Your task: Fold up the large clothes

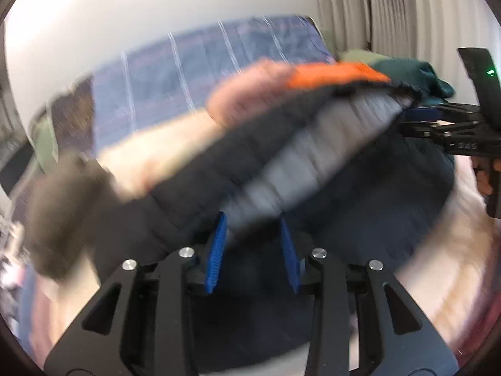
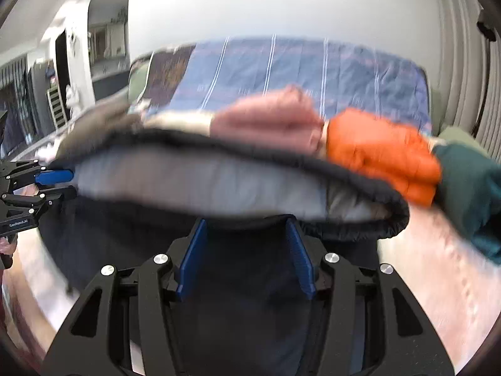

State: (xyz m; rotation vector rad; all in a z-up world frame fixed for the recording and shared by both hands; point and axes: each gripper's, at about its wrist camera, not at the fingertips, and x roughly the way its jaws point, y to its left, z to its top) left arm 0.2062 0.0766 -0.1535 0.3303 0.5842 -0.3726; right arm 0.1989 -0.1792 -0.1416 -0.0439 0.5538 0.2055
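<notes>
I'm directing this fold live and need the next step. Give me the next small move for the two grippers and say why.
Probably carry the lifted edge forward and lay it down over the garment's lower part. The left gripper and right gripper each pinch the dark jacket, its grey lining stretched between them in the air, while the rest hangs below, unfolded. Both views are motion-blurred, so this is a guess.

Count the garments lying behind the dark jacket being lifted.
4 visible: a grey-brown garment at far left, a pink garment in the middle, an orange garment beside it, and a teal garment at far right. The dark jacket may hide more.
</notes>
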